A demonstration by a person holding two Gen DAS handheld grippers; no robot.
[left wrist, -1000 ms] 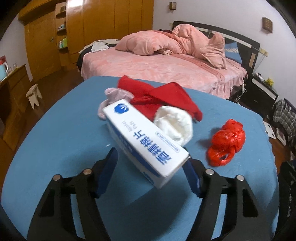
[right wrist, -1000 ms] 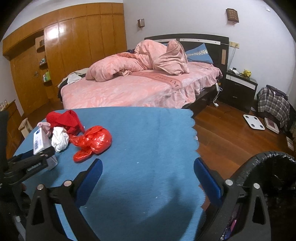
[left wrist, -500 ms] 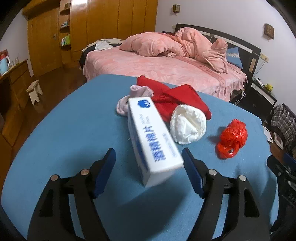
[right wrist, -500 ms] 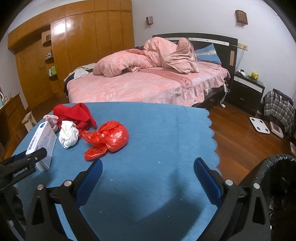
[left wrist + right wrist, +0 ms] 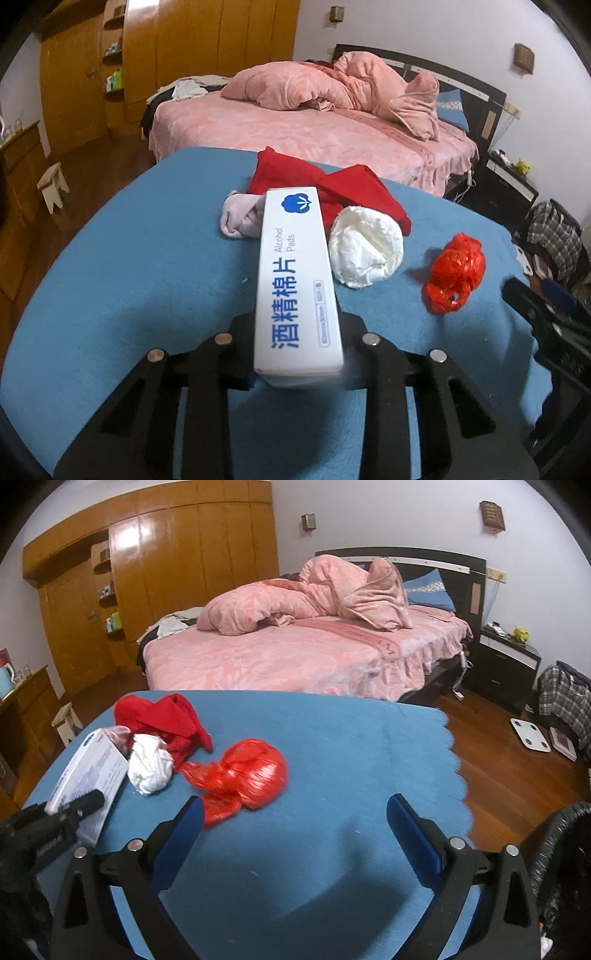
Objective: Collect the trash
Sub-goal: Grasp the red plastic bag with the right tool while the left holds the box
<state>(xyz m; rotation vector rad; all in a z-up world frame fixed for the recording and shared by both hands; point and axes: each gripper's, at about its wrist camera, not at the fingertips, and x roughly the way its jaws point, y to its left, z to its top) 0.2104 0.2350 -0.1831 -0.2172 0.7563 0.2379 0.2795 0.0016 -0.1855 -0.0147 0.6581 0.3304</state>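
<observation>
So the left gripper [image 5: 297, 354] is just clamping its jaws onto the alcohol pads box [image 5: 293, 280], while the right gripper [image 5: 295, 834] is hanging wide open, empty, over the blue table [image 5: 332, 746].

White alcohol-pad box [image 5: 295, 280], clamped lengthwise

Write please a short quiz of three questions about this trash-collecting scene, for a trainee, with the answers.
1. True or false: the left gripper has its jaws closed on the alcohol pads box.
2. Which item lies nearest the open right gripper? A) white crumpled paper B) red plastic bag C) red cloth
3. Fill in: the trash lies on a ____ table cover.

Key: 1 true; the jaws have just been closing, and the box sits between them. 2 B. 3 blue.
</observation>
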